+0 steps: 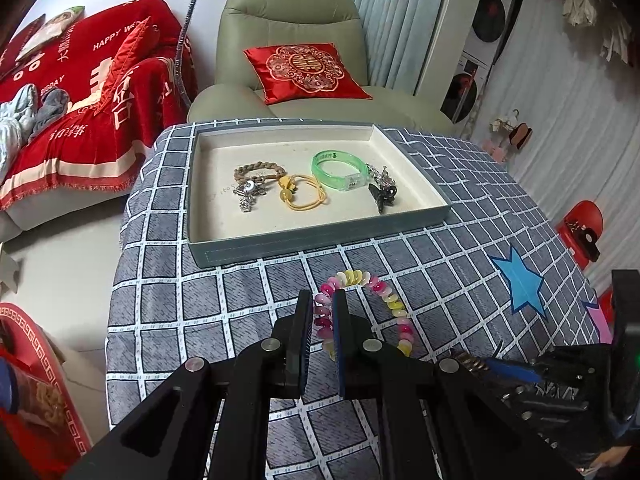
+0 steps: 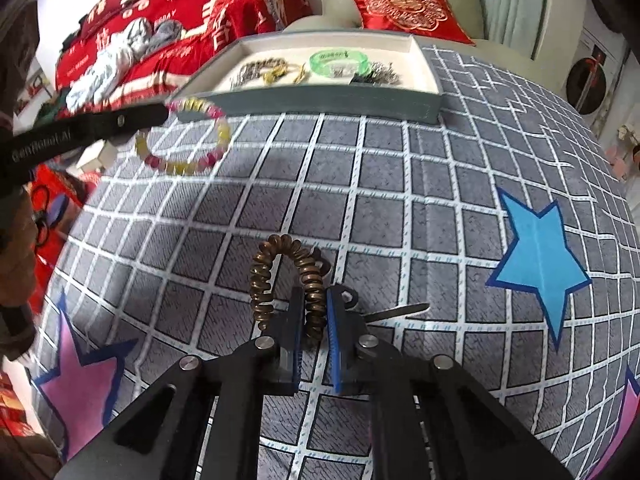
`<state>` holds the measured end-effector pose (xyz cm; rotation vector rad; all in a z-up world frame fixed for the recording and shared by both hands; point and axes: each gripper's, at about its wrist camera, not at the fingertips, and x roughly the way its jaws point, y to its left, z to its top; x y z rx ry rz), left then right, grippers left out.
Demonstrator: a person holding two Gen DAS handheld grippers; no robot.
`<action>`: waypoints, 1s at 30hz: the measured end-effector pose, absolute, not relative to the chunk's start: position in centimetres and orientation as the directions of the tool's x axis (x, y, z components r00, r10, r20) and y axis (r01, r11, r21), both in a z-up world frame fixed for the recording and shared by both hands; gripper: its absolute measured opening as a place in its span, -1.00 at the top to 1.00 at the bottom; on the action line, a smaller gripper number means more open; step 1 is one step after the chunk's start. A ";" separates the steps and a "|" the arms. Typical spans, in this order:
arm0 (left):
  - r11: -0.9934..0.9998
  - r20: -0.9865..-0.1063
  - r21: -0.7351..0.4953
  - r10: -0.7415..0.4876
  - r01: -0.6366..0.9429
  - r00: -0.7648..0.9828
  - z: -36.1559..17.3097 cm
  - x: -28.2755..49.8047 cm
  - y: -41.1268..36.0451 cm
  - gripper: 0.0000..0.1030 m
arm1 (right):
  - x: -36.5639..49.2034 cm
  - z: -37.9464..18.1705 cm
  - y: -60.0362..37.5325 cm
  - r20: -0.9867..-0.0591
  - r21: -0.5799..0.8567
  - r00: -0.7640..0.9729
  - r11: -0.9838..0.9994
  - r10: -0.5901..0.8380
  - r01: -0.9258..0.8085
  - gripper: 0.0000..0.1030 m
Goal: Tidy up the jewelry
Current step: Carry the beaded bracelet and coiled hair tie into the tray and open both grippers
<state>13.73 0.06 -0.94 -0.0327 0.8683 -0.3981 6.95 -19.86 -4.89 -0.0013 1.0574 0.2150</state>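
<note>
A bracelet of pink and yellow beads [image 1: 394, 304] is pinched on one side by my left gripper [image 1: 322, 294], which is shut on it. In the right wrist view this bracelet [image 2: 222, 134] hangs from the left gripper [image 2: 160, 114] just in front of the tray. My right gripper [image 2: 316, 292] is shut on a brown coiled bracelet [image 2: 260, 276], whose loop stands up over the checked cloth. The grey tray [image 1: 320, 236] holds a braided brown bracelet [image 1: 256, 170], a yellow cord [image 1: 304, 196], a green bangle [image 1: 340, 172] and dark and silver pieces.
A blue star patch [image 2: 540, 264] and a pink star patch [image 2: 80, 384] mark the grey checked cloth. A thin grey pin [image 2: 396, 312] lies just right of the right gripper. A green armchair [image 1: 292, 20] with a red cushion stands behind the table.
</note>
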 end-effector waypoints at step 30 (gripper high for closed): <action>0.958 -0.685 -0.219 -0.287 0.186 0.670 3.0 25.1 3.1 0.50 | 22.5 3.6 -22.8 -0.783 0.156 0.598 0.985 0.168 -0.072 0.77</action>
